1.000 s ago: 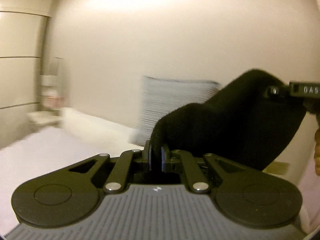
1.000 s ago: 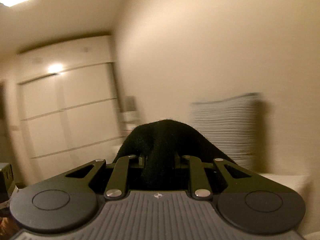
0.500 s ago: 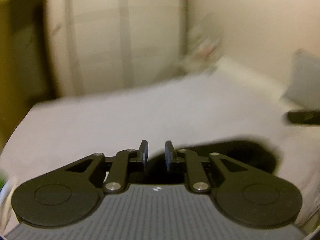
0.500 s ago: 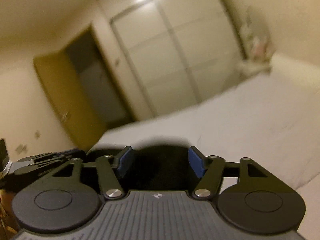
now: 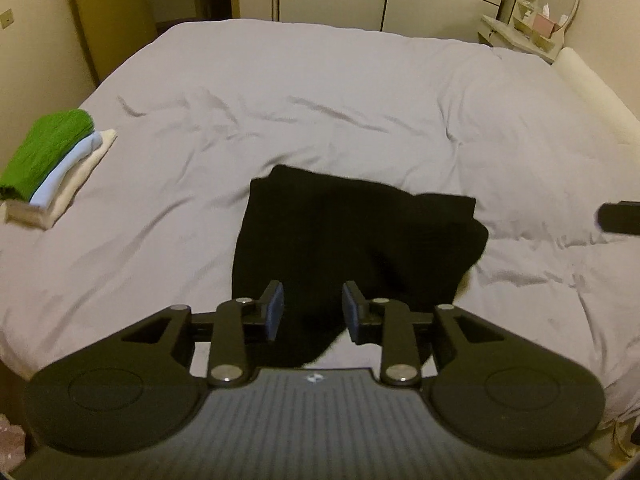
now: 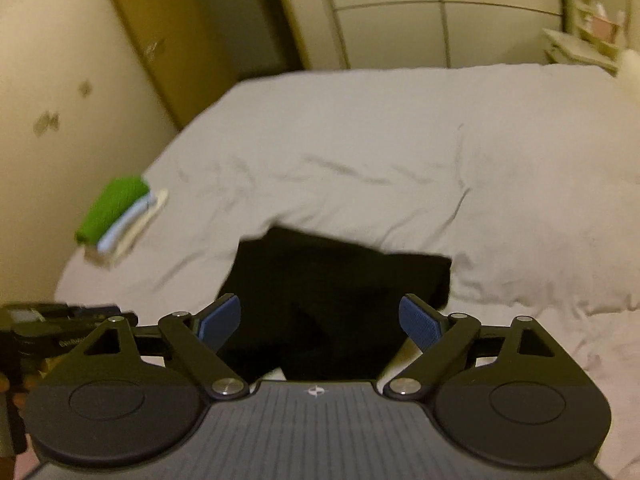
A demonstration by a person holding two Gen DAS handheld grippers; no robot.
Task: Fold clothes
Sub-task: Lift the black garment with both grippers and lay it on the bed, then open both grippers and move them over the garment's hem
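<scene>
black garment (image 5: 352, 236) released onto bed (image 5: 320, 92); left gripper (image 5: 313, 311), right gripper (image 6: 320, 322) jaws now spread.

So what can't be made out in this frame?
- Black garment: near edge hidden behind the left gripper; type and folds lost in the dark cloth.
- Right gripper: also covers the near edge.
- Folded stack: blurred in the right view.
- Shelf items: too small.

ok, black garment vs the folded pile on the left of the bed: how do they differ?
The black garment lies alone mid-bed, loosely spread with uneven edges; the folded pile sits near the bed's left edge, neatly squared. The garment is one dark piece; the pile stacks green, light blue and white pieces. Both rest on the grey bedcover, untouched by either hand-held gripper.
</scene>
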